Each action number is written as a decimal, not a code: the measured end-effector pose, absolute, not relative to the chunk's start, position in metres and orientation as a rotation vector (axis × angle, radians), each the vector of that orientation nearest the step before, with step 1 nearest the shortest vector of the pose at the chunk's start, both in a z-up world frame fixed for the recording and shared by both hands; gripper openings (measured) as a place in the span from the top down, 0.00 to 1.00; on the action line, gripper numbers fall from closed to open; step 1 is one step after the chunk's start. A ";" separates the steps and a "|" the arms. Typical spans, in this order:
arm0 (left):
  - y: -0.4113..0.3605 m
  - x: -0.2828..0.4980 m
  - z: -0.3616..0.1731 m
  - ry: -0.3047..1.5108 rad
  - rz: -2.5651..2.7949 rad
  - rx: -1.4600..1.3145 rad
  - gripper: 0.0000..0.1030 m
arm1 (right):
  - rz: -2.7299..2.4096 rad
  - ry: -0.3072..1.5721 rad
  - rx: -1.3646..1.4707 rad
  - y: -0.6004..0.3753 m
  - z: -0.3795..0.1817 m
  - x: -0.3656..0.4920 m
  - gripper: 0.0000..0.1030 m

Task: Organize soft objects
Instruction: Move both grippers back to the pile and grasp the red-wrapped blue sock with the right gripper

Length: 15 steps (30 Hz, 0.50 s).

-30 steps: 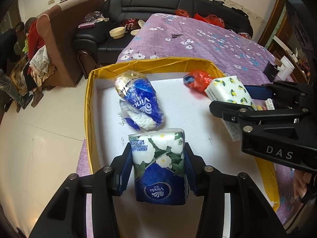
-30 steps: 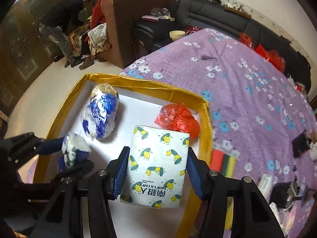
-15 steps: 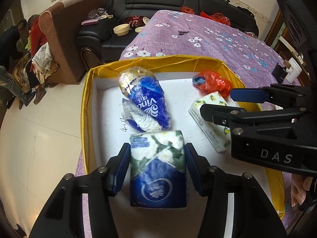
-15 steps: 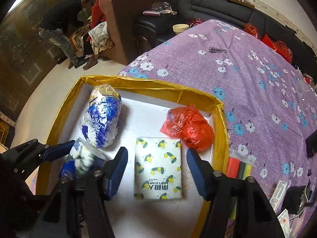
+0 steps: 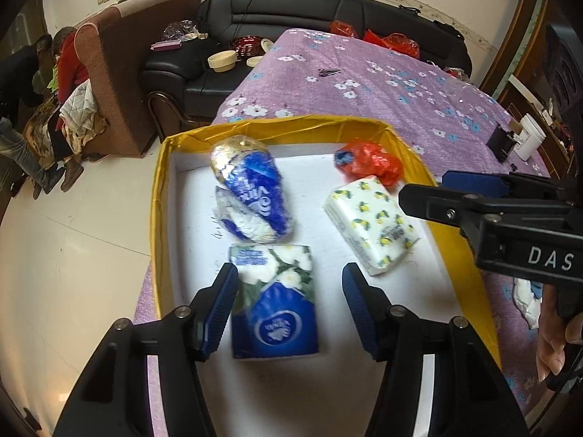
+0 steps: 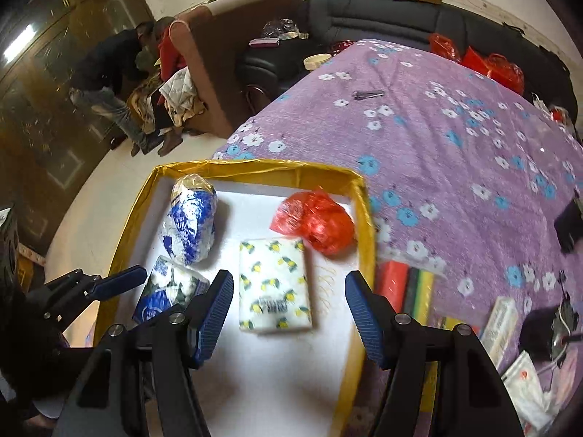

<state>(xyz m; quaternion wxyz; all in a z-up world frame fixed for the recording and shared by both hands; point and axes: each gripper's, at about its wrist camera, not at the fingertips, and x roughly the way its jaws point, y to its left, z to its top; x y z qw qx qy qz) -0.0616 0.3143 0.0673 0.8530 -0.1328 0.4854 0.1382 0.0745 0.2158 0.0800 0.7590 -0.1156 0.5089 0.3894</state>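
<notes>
A yellow-rimmed tray [image 5: 162, 196] with a white floor holds the soft things. A blue floral tissue pack [image 5: 275, 304] lies on its floor between the open fingers of my left gripper [image 5: 291, 306], free of the pads. A white lemon-print tissue pack [image 6: 274, 284] lies flat ahead of my open right gripper [image 6: 289, 307]. A blue and white tissue roll bag [image 5: 251, 195] and a red plastic bag [image 6: 317, 220] lie further back in the tray. The lemon pack [image 5: 371, 222] and the tray rim [image 6: 364, 225] show in both views.
The tray sits on a purple flowered cloth [image 6: 455, 138]. Red and green-yellow packets [image 6: 406, 286], a white box and dark items lie right of the tray. A black sofa [image 5: 328, 11] and a brown armchair [image 5: 113, 73] stand behind. People crouch at far left.
Both grippers opened and drew back. The left let go of the blue floral pack, which now lies on the tray floor. The lemon pack, let go earlier, lies flat.
</notes>
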 end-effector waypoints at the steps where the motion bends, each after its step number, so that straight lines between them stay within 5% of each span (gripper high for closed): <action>1: 0.312 -0.062 0.068 1.021 0.288 -0.278 0.43 | 0.843 1.109 -0.245 0.210 0.081 0.074 0.33; 15: 0.240 -0.054 0.081 1.030 0.179 -0.204 0.43 | 0.766 1.137 -0.114 0.102 0.085 0.054 0.33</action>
